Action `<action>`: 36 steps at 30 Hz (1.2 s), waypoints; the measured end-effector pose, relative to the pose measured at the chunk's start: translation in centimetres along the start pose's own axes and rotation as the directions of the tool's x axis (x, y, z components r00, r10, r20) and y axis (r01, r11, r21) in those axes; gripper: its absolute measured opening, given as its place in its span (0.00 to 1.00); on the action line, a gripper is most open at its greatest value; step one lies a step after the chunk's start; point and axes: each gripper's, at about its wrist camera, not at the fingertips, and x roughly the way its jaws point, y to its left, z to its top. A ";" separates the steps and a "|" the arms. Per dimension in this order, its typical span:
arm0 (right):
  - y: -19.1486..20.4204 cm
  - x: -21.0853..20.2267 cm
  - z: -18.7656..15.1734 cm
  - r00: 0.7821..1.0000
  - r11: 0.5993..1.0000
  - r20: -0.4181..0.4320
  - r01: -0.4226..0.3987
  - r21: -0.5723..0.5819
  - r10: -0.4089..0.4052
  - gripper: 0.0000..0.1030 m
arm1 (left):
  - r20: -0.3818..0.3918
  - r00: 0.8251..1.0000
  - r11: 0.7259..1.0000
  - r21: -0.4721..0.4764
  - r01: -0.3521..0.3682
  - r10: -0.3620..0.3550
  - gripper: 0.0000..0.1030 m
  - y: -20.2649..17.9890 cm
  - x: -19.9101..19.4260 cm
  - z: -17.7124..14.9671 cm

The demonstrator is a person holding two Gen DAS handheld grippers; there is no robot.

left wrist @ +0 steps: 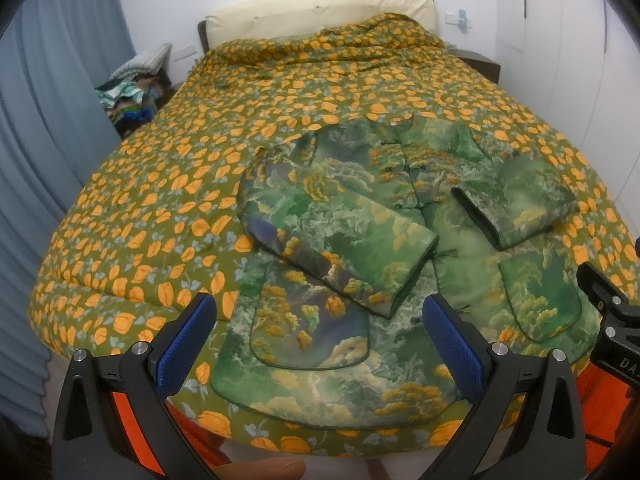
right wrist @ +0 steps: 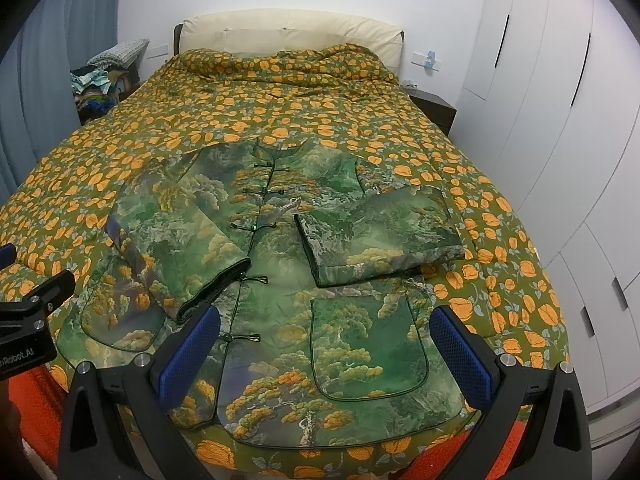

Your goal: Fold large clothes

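A green padded jacket (left wrist: 360,208) with a landscape print and knot buttons lies front up on the bed, collar away from me; it also shows in the right wrist view (right wrist: 280,272). Both sleeves are folded in across its chest: the left sleeve (left wrist: 344,252) and the right sleeve (right wrist: 380,236). My left gripper (left wrist: 320,328) is open and empty, above the jacket's lower left hem. My right gripper (right wrist: 326,340) is open and empty, above the lower right pocket (right wrist: 368,348).
The bed carries an olive quilt with orange flowers (right wrist: 248,104) and a cream headboard (right wrist: 288,28). A pile of clothes (left wrist: 128,96) lies at the far left by blue curtains (left wrist: 44,120). White wardrobes (right wrist: 560,120) stand at the right. A dark nightstand (right wrist: 434,110) is beside the headboard.
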 end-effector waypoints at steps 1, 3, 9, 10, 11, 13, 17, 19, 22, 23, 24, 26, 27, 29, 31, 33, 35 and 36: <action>0.0 0.1 0.0 1.000 1.000 -0.001 0.002 -0.001 -0.002 1.00 | -0.001 1.000 1.000 0.001 0.000 0.000 1.00 0.0 0.0 0.0; 0.0 0.0 0.0 1.000 1.000 0.000 0.009 -0.003 -0.009 1.00 | -0.001 1.000 1.000 0.001 0.001 -0.001 1.00 0.1 0.0 -0.1; -0.2 0.2 0.0 1.000 1.000 -0.009 0.017 0.000 -0.017 1.00 | -0.004 1.000 1.000 0.008 -0.001 0.001 1.00 0.2 0.1 -0.3; -0.2 0.3 0.0 1.000 1.000 -0.009 0.018 0.000 -0.018 1.00 | -0.004 1.000 1.000 0.008 -0.002 0.002 1.00 0.2 0.1 -0.3; -0.2 0.3 0.0 1.000 1.000 -0.009 0.017 0.000 -0.017 1.00 | -0.004 1.000 1.000 0.009 -0.002 0.003 1.00 0.1 0.1 -0.3; -0.2 0.3 -0.1 1.000 1.000 -0.008 0.016 -0.002 -0.016 1.00 | -0.005 1.000 1.000 0.008 -0.002 0.002 1.00 0.3 0.1 -0.4; -0.3 0.5 -0.1 1.000 1.000 -0.012 0.019 -0.004 -0.019 1.00 | -0.008 1.000 1.000 0.012 -0.005 0.005 1.00 0.3 0.3 -0.8; -0.2 0.5 -0.2 1.000 1.000 -0.015 0.020 -0.005 -0.020 1.00 | -0.011 1.000 1.000 0.015 -0.006 0.007 1.00 0.0 0.5 -0.9; -0.3 0.5 -0.2 1.000 1.000 -0.012 0.020 -0.003 -0.020 1.00 | -0.014 1.000 1.000 0.021 -0.010 0.011 1.00 -0.1 0.6 -1.0; -0.2 0.4 -0.2 1.000 1.000 -0.012 0.020 -0.002 -0.020 1.00 | -0.014 1.000 1.000 0.020 -0.010 0.010 1.00 -0.1 0.6 -1.0; -0.3 0.4 -0.3 1.000 1.000 -0.013 0.019 -0.001 -0.019 1.00 | -0.014 1.000 1.000 0.022 -0.011 0.012 1.00 -0.1 0.6 -1.0; -0.2 0.4 -0.3 1.000 1.000 -0.014 0.021 -0.004 -0.021 1.00 | -0.015 1.000 1.000 0.022 -0.012 0.012 1.00 -0.2 0.6 -0.9; -0.2 0.4 -0.3 1.000 1.000 -0.015 0.020 -0.006 -0.020 1.00 | -0.016 1.000 1.000 0.024 -0.014 0.015 1.00 -0.2 0.6 -0.8; 0.0 0.3 -0.3 1.000 1.000 -0.015 0.021 -0.009 -0.022 1.00 | -0.018 1.000 1.000 0.025 -0.016 0.017 1.00 -0.2 0.5 -0.8; 0.0 0.2 -0.3 1.000 1.000 -0.015 0.017 -0.010 -0.017 1.00 | -0.020 1.000 1.000 0.026 -0.017 0.018 1.00 -0.1 0.5 -0.8; 0.1 0.2 -0.3 1.000 1.000 -0.014 0.017 -0.012 -0.018 1.00 | -0.022 1.000 0.999 0.028 -0.020 0.021 1.00 0.0 0.6 -0.7; 0.1 0.3 -0.3 1.000 1.000 -0.015 0.016 -0.010 -0.016 1.00 | -0.022 1.000 0.999 0.028 -0.020 0.020 1.00 0.0 0.6 -0.7; 0.1 0.3 -0.3 1.000 1.000 -0.016 0.016 -0.010 -0.016 1.00 | -0.022 1.000 0.999 0.029 -0.020 0.021 1.00 0.1 0.5 -0.8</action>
